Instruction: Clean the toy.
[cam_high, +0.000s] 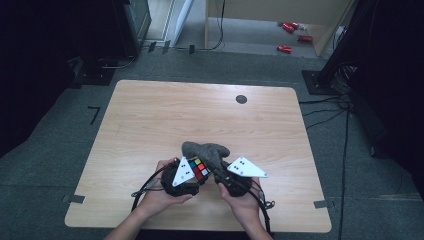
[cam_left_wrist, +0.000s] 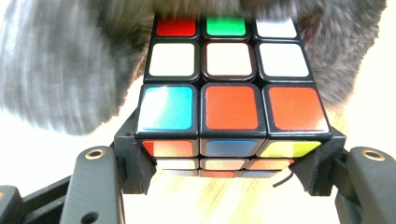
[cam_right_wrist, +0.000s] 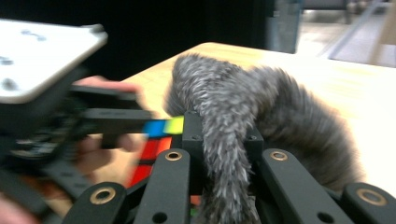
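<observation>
- The left gripper (cam_high: 192, 172) sits near the front edge of the surface (cam_high: 150, 115), just left of its middle; its jaws are clamped on the sides of a puzzle cube (cam_left_wrist: 229, 107).
- The puzzle cube is held above the wood, its top face showing red, blue and white tiles.
- A grey furry cloth (cam_high: 206, 151) drapes over the cube's far side.
- The right gripper (cam_high: 225, 175), just beside the left one, has its jaws closed on a strand of that cloth.
</observation>
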